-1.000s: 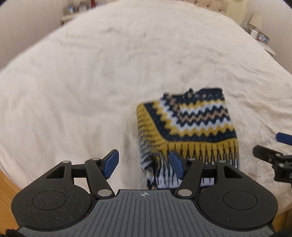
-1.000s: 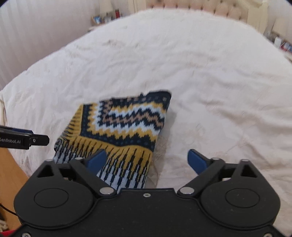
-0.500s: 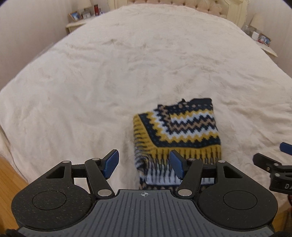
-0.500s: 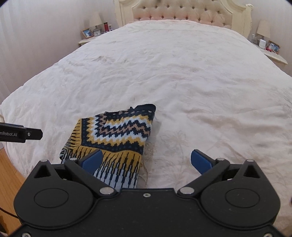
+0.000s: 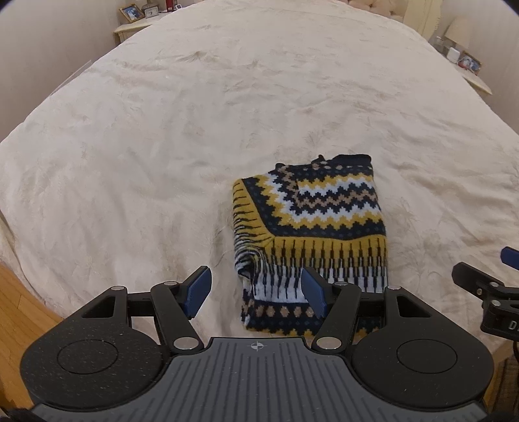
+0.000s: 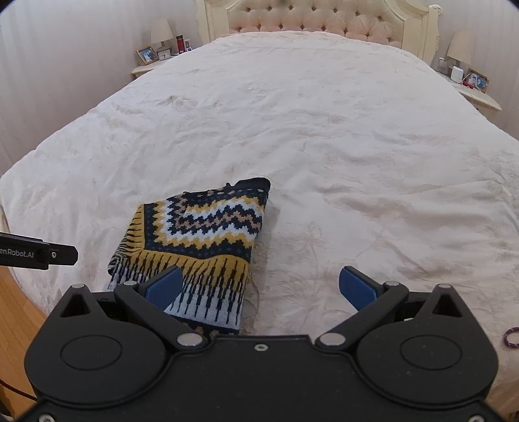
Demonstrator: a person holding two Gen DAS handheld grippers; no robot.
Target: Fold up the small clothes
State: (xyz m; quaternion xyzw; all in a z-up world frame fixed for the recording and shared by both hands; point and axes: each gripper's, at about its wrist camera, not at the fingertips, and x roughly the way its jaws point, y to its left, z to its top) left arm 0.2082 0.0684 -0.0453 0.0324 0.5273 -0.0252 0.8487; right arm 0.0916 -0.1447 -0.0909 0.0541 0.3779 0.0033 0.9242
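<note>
A small knitted garment (image 5: 311, 227) with navy, yellow and white zigzag bands lies folded into a compact rectangle near the foot of the bed; it also shows in the right wrist view (image 6: 198, 246). My left gripper (image 5: 256, 292) is open and empty, above and just short of the garment's near left corner. My right gripper (image 6: 259, 287) is open and empty, above the garment's near right edge. Neither touches the cloth. The right gripper's tip shows at the right edge of the left wrist view (image 5: 486, 285).
The cream bedspread (image 6: 324, 130) covers the whole bed, with a tufted headboard (image 6: 311, 19) at the far end. Nightstands with lamps and photo frames stand at both sides (image 6: 152, 61) (image 6: 470, 84). Wooden floor (image 5: 19, 311) lies past the bed's near edge.
Both grippers have pulled back and up from the folded garment, so more of the bed and the headboard is in view. The garment has stayed in place. Both grippers stay open.
</note>
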